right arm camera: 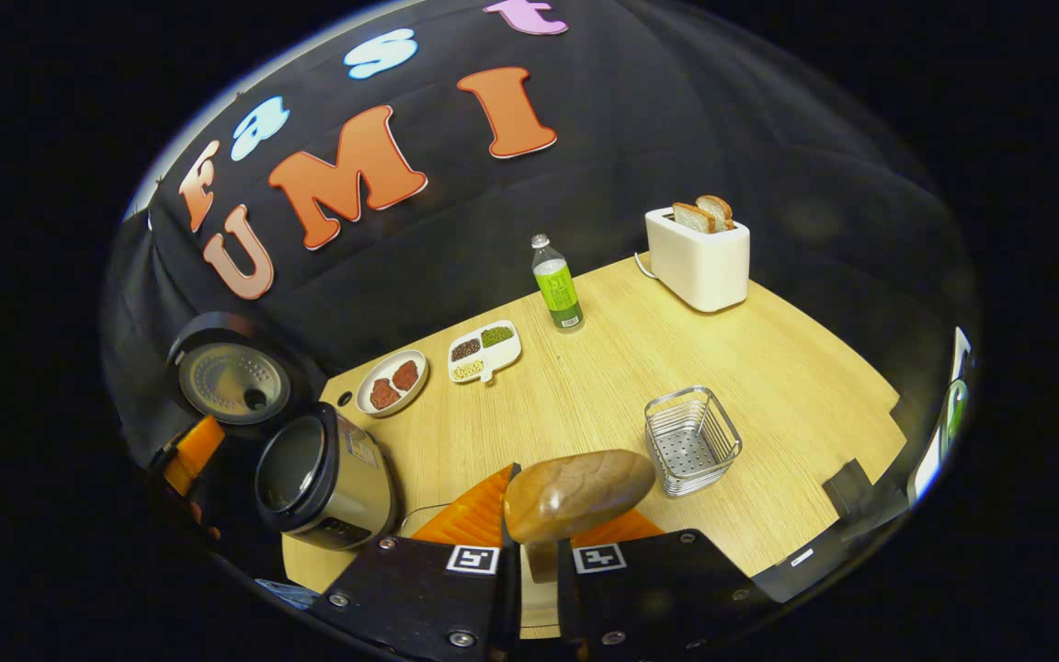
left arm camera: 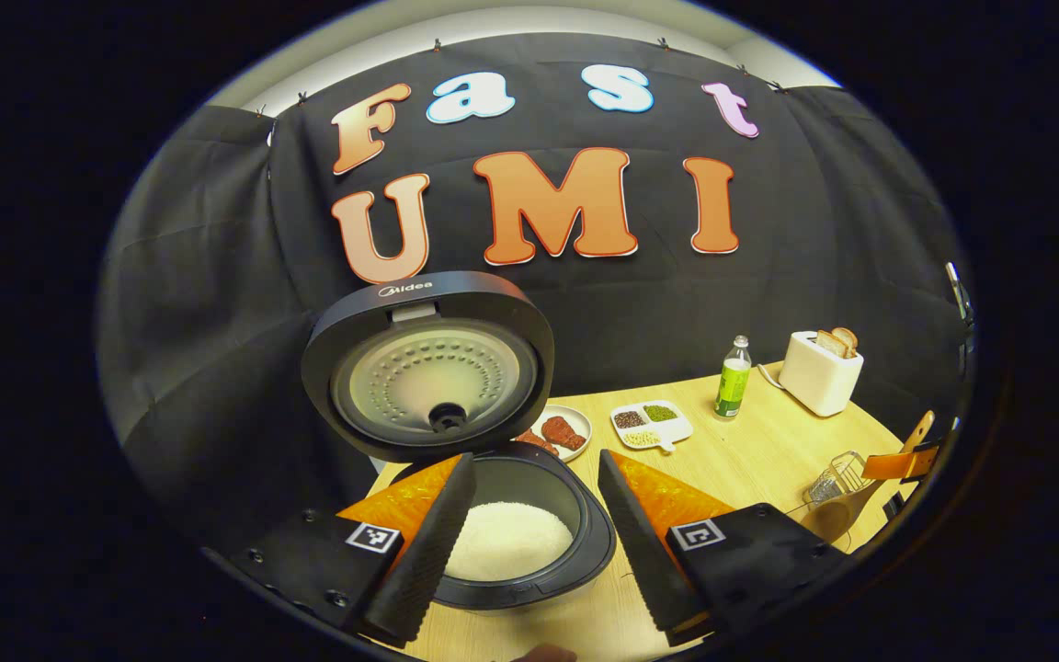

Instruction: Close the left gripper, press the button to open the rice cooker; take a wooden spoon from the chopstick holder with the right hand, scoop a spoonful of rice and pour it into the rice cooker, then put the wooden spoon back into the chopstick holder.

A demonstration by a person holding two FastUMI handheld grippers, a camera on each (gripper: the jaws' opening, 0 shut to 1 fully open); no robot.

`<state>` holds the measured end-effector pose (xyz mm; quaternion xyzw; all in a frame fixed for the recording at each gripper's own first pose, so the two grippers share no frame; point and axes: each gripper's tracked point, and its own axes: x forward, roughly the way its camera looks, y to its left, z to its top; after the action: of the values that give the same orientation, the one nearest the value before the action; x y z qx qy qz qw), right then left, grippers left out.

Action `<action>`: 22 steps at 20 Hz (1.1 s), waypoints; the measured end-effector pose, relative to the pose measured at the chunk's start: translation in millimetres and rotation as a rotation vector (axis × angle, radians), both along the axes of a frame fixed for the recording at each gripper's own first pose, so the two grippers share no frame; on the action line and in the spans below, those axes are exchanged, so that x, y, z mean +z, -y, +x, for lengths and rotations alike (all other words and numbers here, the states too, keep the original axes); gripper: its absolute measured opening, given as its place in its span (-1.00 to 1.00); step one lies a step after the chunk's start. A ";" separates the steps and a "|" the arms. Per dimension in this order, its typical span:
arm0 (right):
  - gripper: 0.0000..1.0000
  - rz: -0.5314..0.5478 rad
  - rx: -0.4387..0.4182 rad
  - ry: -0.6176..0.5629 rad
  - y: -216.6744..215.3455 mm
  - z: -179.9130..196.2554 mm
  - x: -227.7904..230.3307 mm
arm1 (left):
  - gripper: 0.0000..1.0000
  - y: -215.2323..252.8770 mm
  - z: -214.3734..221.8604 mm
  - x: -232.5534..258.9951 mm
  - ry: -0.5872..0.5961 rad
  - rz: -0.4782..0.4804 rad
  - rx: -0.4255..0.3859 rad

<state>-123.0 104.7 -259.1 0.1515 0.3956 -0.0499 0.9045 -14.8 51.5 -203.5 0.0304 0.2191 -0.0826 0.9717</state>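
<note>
The rice cooker (left arm camera: 529, 552) stands open with its lid (left arm camera: 428, 368) upright, and white rice (left arm camera: 506, 538) lies in the pot. My left gripper (left arm camera: 536, 458) hovers just above the pot, open, with nothing between its fingers. My right gripper (right arm camera: 539, 538) is shut on the handle of the wooden spoon (right arm camera: 575, 492), whose brown bowl points forward with no rice visible on it. The wire chopstick holder (right arm camera: 690, 439) stands just right of the spoon's bowl. In the left gripper view the spoon (left arm camera: 837, 515) and holder (left arm camera: 835, 476) sit at the far right. The cooker (right arm camera: 323, 478) stands at the left in the right gripper view.
On the wooden table (right arm camera: 640, 368) stand a plate of red pieces (right arm camera: 392, 380), a divided dish of beans (right arm camera: 483, 349), a green bottle (right arm camera: 557, 285) and a white toaster (right arm camera: 697, 253) holding bread slices. A thin cable (right arm camera: 419, 510) runs from the cooker.
</note>
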 end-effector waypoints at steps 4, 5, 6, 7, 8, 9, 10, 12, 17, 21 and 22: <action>-0.70 -0.158 0.043 0.004 0.2 -1.7 -24.3 | 0.75 -8.9 -3.5 -1.0 -0.003 -0.001 -0.018; -0.69 -0.204 0.056 -0.001 2.2 -4.0 -30.2 | 0.76 -12.9 -4.9 -0.6 -0.002 0.004 -0.017; -0.69 -0.230 0.063 0.004 1.6 -4.1 -34.2 | 0.84 -15.8 -6.0 -1.8 0.000 0.011 -0.015; -0.69 -0.258 0.064 0.003 0.4 -4.8 -38.6 | 0.85 -19.4 -7.8 -0.6 0.003 0.018 -0.014; -0.69 -0.284 0.070 0.003 -0.4 -6.5 -42.9 | 0.84 -22.8 -8.7 0.3 0.007 0.029 -0.013; -0.69 -0.331 0.072 0.012 1.4 -8.1 -44.2 | 0.84 -26.1 -9.1 0.7 0.009 0.040 -0.012; -0.69 -0.370 0.077 0.025 1.8 -8.8 -44.4 | 0.85 -27.9 -8.6 -0.6 0.008 0.047 -0.011; -0.69 -0.439 0.084 0.050 -4.1 -10.3 -48.6 | 0.84 -28.0 -10.1 -3.4 -0.004 0.046 -0.010; -0.71 -0.536 0.094 0.103 -14.0 -18.0 -59.5 | 0.75 -25.4 -10.4 -6.7 -0.022 0.048 -0.024; -0.71 -0.550 0.108 0.153 -22.7 -20.7 -66.3 | 0.84 -16.9 -10.4 -17.2 -0.050 0.059 -0.052; -0.72 -0.530 0.091 0.157 -23.5 -22.7 -68.2 | 0.84 -16.1 -10.1 -17.7 -0.052 0.064 -0.059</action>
<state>-145.8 128.2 -327.3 -0.1046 0.3040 -0.0991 0.9417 -24.8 67.6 -221.2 0.0658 0.2456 -0.1048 0.9614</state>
